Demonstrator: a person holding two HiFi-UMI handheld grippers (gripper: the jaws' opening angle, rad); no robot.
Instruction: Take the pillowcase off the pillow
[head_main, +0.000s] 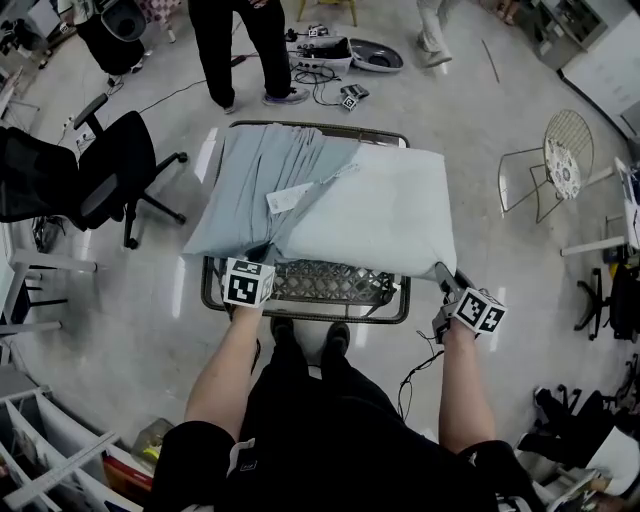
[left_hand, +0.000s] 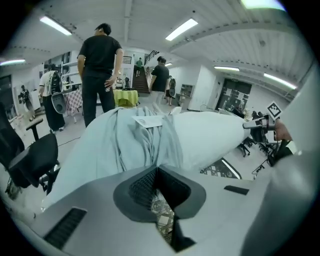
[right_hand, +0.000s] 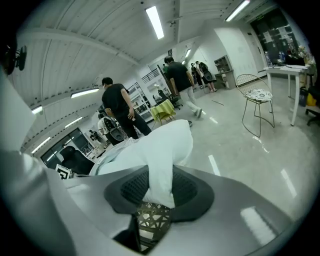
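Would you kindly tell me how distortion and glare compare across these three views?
Head view: mild barrel bending, sharp, light streaks glaring on the glossy grey floor. Left gripper view: heavy fisheye, dark corners, white ceiling strip lights blown out. Right gripper view: same fisheye, dark rim.

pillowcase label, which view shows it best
Head view: the white label lies whole, seen from above, on the bunched pillowcase. Left gripper view shows the label foreshortened; right gripper view does not show it.

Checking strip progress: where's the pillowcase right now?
Head view: the pillowcase is bunched over the left half of the pillow on the wire table, its near edge pinched in the left tongs.
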